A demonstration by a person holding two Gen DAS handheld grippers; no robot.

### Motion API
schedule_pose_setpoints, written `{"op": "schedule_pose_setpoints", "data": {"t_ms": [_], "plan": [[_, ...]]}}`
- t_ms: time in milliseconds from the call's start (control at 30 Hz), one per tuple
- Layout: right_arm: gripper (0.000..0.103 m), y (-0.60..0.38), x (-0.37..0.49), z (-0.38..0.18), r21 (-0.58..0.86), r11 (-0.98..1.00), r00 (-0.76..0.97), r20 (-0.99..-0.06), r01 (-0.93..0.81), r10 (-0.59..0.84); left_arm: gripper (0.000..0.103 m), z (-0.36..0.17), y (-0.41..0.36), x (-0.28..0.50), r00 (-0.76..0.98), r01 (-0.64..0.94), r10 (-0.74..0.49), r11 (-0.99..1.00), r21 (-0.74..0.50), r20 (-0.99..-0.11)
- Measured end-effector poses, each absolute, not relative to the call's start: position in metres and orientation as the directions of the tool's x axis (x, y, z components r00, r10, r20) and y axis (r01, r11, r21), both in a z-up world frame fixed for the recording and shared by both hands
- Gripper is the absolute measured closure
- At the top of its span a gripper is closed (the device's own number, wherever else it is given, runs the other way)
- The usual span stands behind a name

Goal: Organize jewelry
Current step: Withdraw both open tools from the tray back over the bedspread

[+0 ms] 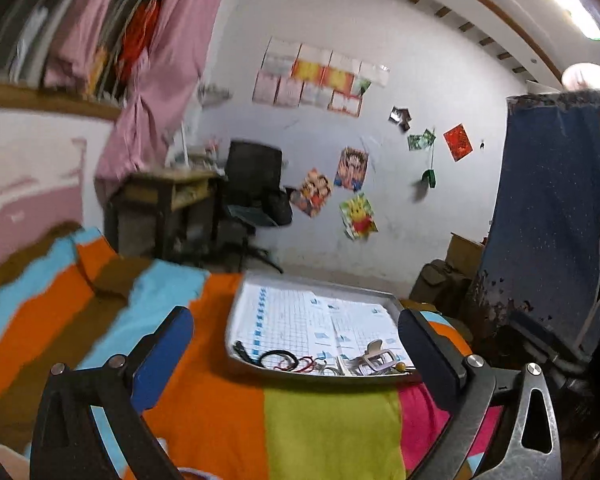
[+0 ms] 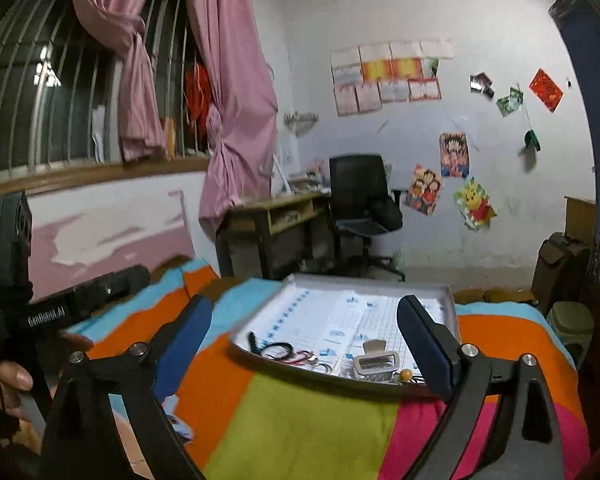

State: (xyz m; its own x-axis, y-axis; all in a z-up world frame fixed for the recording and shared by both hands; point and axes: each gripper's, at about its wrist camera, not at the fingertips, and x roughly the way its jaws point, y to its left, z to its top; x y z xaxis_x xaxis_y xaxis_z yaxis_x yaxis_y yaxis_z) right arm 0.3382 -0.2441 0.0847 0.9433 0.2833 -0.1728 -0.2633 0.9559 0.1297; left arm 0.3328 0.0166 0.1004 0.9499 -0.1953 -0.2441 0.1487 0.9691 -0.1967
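Observation:
A grey metal tray (image 1: 256, 280) (image 2: 450, 308) lined with gridded paper lies on the striped bedspread. Along its near edge sit black and red hair ties (image 1: 284, 358) (image 2: 278, 350), a pale claw hair clip (image 1: 374, 354) (image 2: 376, 362), rings and a small amber bead (image 2: 406, 375). My left gripper (image 1: 296, 344) hovers open above the bedspread, just short of the tray, with nothing between its blue pads. My right gripper (image 2: 304, 336) is also open and empty, at a similar distance from the tray. In the right wrist view a hand (image 2: 12, 380) holds the left gripper's black handle (image 2: 48, 316) at the far left.
The multicoloured striped bedspread (image 1: 332, 428) (image 2: 308, 432) covers the bed. Beyond it stand a wooden desk (image 2: 276, 216), a black office chair (image 2: 360, 200), a blue door (image 1: 548, 216) and a green stool (image 2: 572, 328). Pink curtains (image 2: 228, 100) hang over a barred window.

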Motion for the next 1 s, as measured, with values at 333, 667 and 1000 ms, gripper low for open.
{"op": "schedule_pose_setpoints", "data": {"t_ms": [333,667,1000], "plan": [[0.001,-0.242,0.219,0.119,0.113,0.958,0.962,-0.043,-0.264,0.270,0.000,0.129,0.027,0.212,0.977,0.086,-0.107,0.989,-0.118,-0.185],[0.001,-0.217,0.127,0.109,0.072,0.947,0.948,-0.027,-0.313,0.316,0.000,0.122,0.041,0.122,0.976,0.061,-0.074,0.996,-0.065,-0.204],[0.001,-0.190,0.091,0.065,0.090,0.943,0.939,-0.096,-0.322,0.330,0.000,0.093,0.070,0.083,0.936,0.069,-0.066,0.998,-0.002,-0.346]]}}
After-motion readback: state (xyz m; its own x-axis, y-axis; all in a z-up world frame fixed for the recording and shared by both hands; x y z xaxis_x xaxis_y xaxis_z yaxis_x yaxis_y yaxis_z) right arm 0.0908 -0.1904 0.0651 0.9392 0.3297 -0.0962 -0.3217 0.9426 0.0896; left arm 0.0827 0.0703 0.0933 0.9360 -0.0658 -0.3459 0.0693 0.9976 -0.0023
